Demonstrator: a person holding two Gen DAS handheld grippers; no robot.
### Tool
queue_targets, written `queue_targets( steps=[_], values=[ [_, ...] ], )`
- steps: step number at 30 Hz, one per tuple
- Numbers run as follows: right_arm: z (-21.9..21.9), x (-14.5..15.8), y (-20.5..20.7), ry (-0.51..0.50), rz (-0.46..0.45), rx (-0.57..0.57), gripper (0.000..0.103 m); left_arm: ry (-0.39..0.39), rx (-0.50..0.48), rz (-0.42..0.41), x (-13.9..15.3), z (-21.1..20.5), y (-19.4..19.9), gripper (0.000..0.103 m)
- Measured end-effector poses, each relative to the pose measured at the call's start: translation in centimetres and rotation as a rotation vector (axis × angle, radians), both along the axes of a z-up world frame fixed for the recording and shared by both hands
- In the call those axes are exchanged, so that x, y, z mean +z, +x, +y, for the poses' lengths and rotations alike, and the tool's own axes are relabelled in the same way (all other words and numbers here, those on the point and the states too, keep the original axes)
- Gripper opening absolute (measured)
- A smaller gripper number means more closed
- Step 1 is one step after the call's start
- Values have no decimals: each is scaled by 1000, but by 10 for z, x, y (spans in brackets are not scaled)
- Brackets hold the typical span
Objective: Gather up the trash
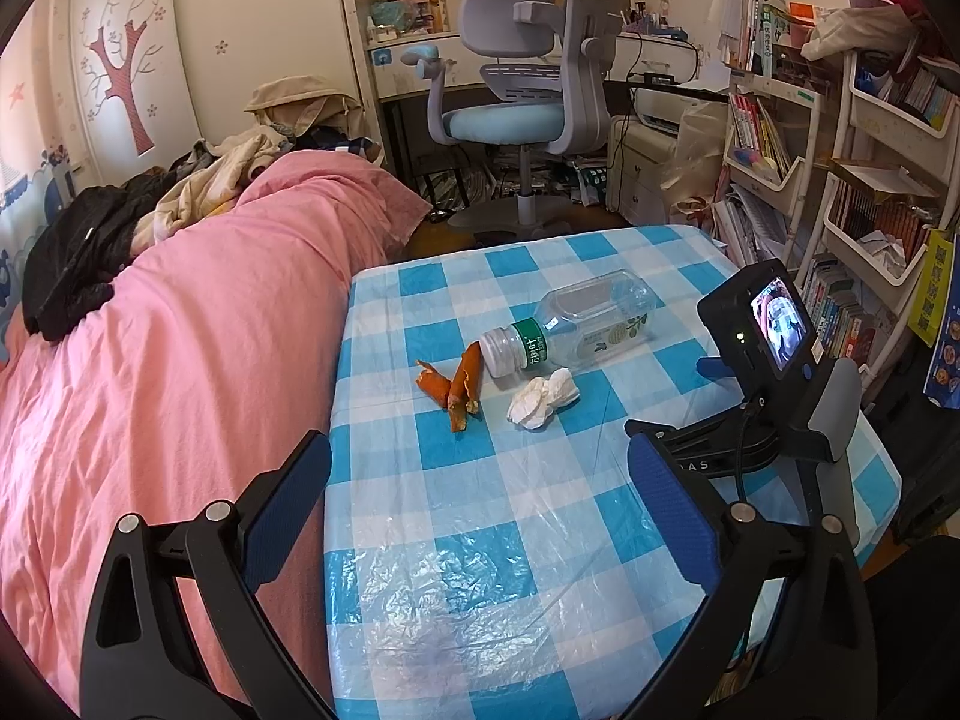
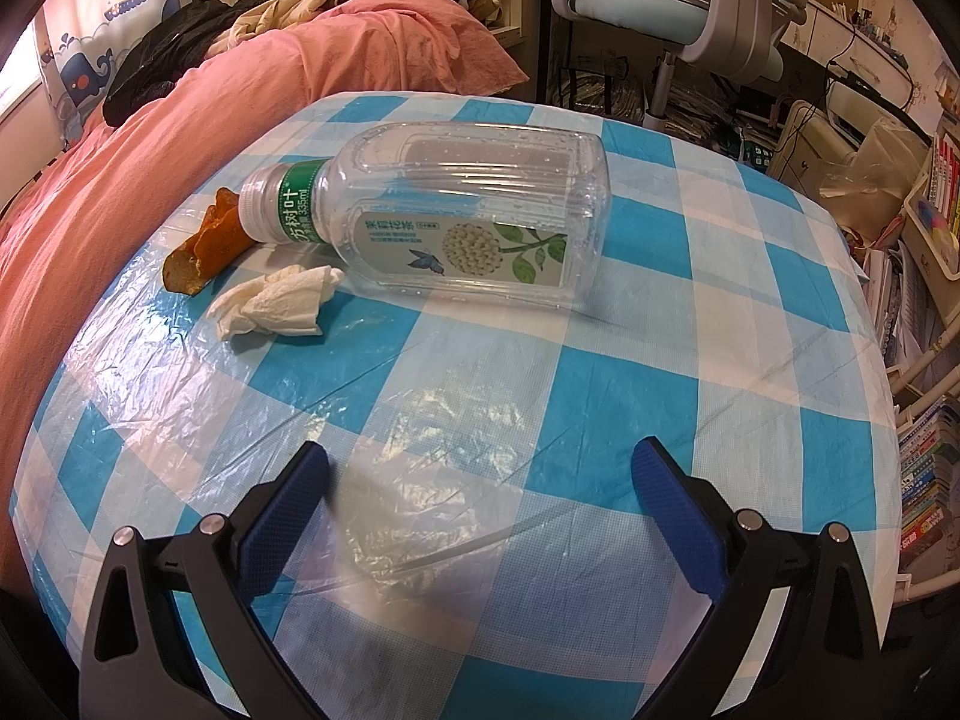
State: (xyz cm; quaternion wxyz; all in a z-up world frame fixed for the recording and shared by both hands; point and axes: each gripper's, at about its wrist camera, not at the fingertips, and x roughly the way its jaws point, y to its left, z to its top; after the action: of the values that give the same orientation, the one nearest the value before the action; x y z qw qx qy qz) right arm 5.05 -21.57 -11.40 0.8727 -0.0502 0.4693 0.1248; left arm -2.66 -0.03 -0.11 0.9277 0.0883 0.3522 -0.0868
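An empty clear plastic bottle point(image 1: 576, 324) point(image 2: 456, 216) with a green neck band lies on its side on the blue-and-white checked table point(image 1: 528, 540) point(image 2: 630, 372). Beside its cap lie orange peel pieces point(image 1: 456, 387) point(image 2: 207, 243) and a crumpled white tissue point(image 1: 543, 399) point(image 2: 276, 303). My left gripper point(image 1: 480, 480) is open over the table's near left edge, well short of the trash. My right gripper point(image 2: 480, 480) is open and empty above the cloth, with the bottle ahead of it. In the left wrist view the right gripper's body with its small screen point(image 1: 774, 330) is visible at the table's right side.
A bed with a pink duvet point(image 1: 180, 348) point(image 2: 120, 180) and piled clothes point(image 1: 90, 252) borders the table's left side. A grey-blue desk chair point(image 1: 528, 72) point(image 2: 678, 6) stands beyond the far edge. Crowded bookshelves point(image 1: 852, 180) point(image 2: 924, 312) line the right.
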Motion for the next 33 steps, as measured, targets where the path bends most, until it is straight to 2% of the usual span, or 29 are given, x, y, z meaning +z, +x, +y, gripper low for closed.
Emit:
queue_targets(
  steps=[33],
  values=[
    [0,0,0,0,0,0,97,3,-1,3,-1,2,0,95]
  ],
)
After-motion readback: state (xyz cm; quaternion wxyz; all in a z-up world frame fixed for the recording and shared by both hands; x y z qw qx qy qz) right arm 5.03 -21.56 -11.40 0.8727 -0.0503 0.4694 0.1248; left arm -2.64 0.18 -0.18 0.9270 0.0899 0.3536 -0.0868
